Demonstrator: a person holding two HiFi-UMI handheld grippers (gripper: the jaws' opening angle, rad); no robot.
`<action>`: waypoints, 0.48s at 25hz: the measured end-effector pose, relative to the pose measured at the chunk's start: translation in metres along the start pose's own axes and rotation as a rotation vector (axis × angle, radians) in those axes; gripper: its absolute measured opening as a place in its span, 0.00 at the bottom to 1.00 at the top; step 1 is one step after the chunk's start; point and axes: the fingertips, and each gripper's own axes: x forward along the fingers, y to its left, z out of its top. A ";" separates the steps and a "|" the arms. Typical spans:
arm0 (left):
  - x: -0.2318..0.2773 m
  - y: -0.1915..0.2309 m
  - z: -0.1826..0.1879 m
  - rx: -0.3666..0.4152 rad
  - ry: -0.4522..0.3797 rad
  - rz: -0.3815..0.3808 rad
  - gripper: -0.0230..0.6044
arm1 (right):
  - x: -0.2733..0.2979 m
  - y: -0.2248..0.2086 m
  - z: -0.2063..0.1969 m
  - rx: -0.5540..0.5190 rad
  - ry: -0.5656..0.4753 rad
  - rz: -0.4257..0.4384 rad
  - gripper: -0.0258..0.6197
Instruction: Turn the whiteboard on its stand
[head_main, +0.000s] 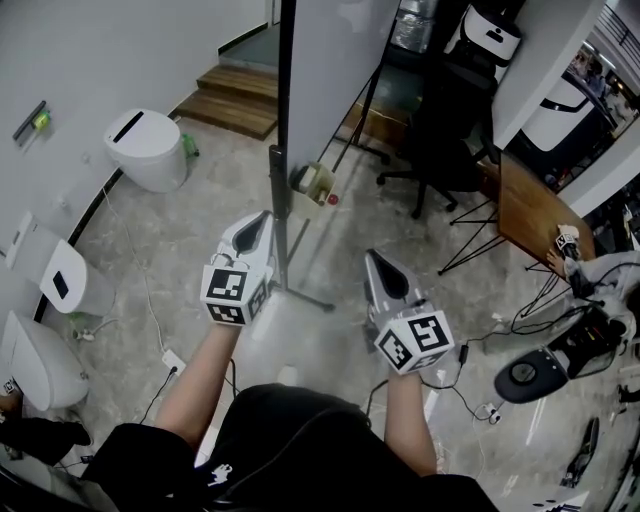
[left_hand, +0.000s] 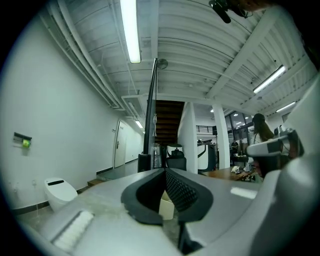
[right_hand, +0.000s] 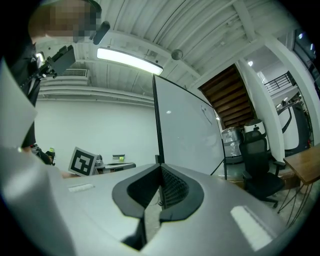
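Now: the person stands with both forearms held out, a gripper in each hand, over the pale stone-pattern floor (head_main: 180, 250).

Left gripper (head_main: 257, 230): jaws pressed together, nothing between them. In the left gripper view the tips meet in one line.

Right gripper (head_main: 377, 262): jaws likewise closed and empty. It is well to the right of the left one and apart from the stand.

Just beyond the left gripper's tips rises the black post of the stand (head_main: 277, 200). Contact cannot be judged from here. One foot of the stand runs out across the floor between the two grippers.

The whiteboard (head_main: 335, 60) sits upright on that stand and is seen nearly edge-on from above. Its black frame edge faces the person and its white face angles away to the right. In the right gripper view the white face (right_hand: 190, 130) shows blank.

Farther off: a white rounded unit (head_main: 145, 148) by the left wall, a black office chair (head_main: 440, 150) behind the board, a wooden table (head_main: 530, 205) to the right, and wooden steps (head_main: 235, 98) at the back.
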 end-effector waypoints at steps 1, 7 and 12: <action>0.003 0.004 -0.001 0.000 0.001 -0.004 0.04 | 0.004 0.000 0.000 -0.001 -0.001 -0.005 0.05; 0.022 0.024 0.002 0.003 -0.008 -0.003 0.04 | 0.021 -0.006 -0.004 0.004 0.005 -0.028 0.05; 0.036 0.032 0.003 0.023 -0.004 0.007 0.04 | 0.035 -0.009 -0.006 0.005 0.007 -0.008 0.05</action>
